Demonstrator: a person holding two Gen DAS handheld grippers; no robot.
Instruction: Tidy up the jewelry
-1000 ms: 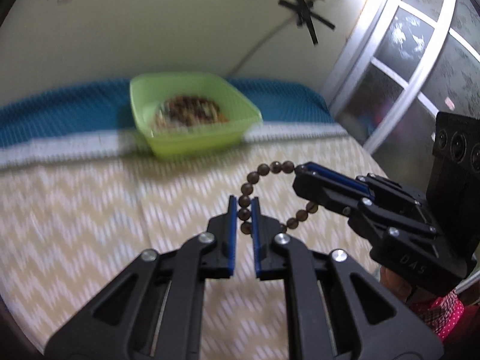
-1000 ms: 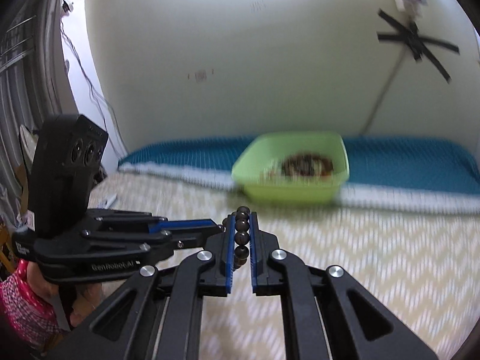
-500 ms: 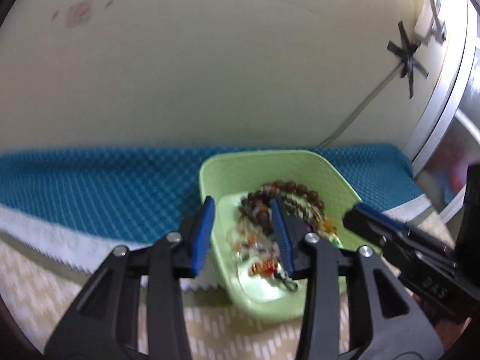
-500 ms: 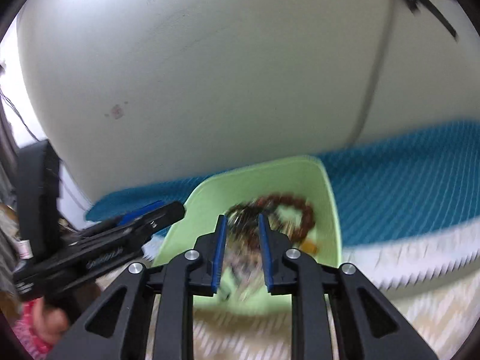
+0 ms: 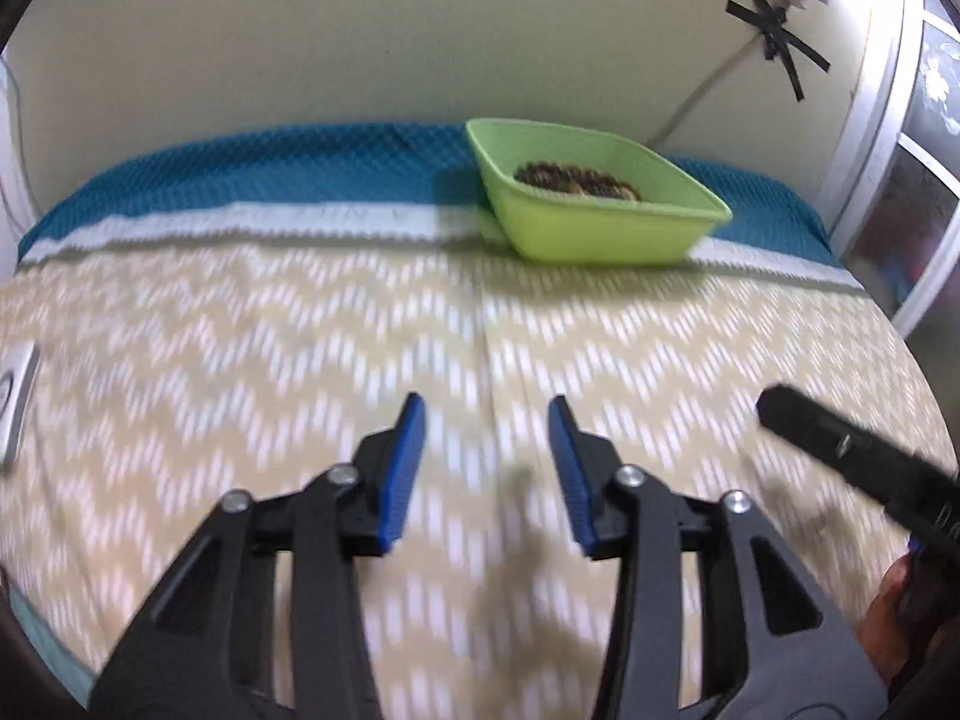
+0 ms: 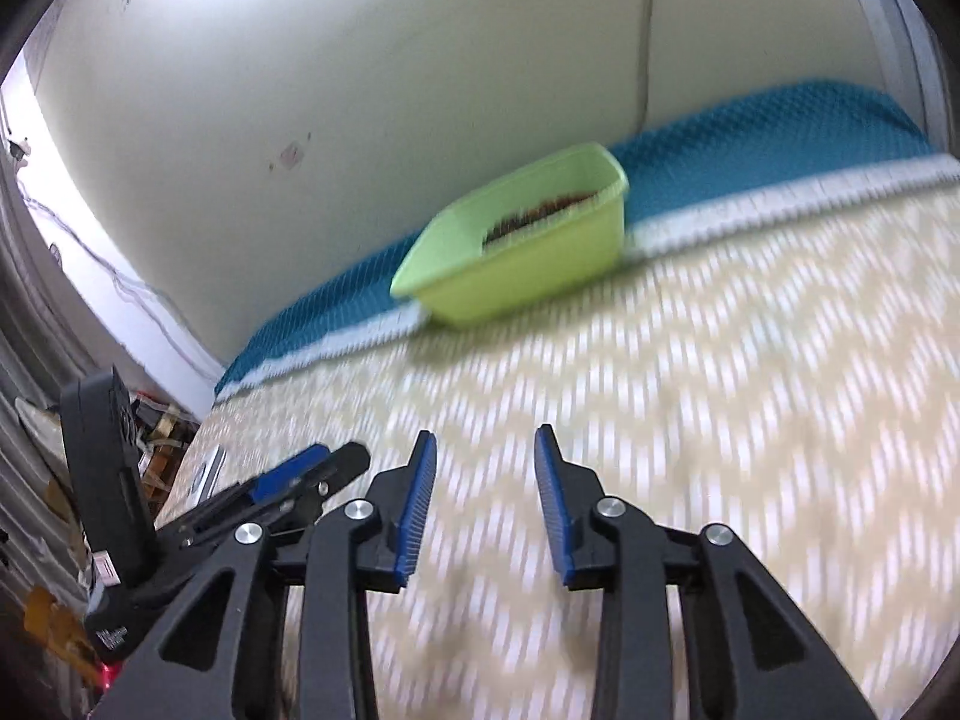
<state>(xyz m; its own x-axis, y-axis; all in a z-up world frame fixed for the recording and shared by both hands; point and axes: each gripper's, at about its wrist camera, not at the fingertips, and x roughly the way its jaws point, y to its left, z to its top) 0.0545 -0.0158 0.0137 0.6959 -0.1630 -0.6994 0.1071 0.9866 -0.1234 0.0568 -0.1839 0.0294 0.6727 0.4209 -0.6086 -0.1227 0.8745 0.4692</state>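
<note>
A: Where is the jewelry sitting?

B: It is lying inside the green tray (image 5: 600,228), a shallow plastic one with sloping walls. Over the rim a heap of dark brown beads (image 5: 573,179) is showing. In the right wrist view the tray (image 6: 522,258) is appearing blurred, and the beads (image 6: 540,213) are only a dark strip along its inner wall. I cannot tell single pieces apart.

A: And the tray, where is it standing?

B: It is resting at the far side of the cloth with the yellow and white zigzag (image 5: 300,348), right where the white band (image 5: 240,222) is running across. Behind it the teal padded strip (image 5: 300,162) is lying along the pale wall (image 5: 420,30).

A: What are the grippers doing?

B: The left gripper (image 5: 486,414) is hanging over the zigzag cloth, well apart from the tray. Its blue pads (image 5: 402,474) are standing wide apart, with only cloth showing between them. The right gripper (image 6: 485,447) is spread in the same way, holding nothing, also over the cloth and far from the tray. Each one is appearing in the other's view, at the side.

A: Anything else around?

B: A cable (image 5: 696,102) is running down the wall toward the tray, fixed higher up with crossed black tape (image 5: 777,45). At the left edge of the cloth a pale flat thing (image 5: 15,402) is lying; I cannot tell what it is.
</note>
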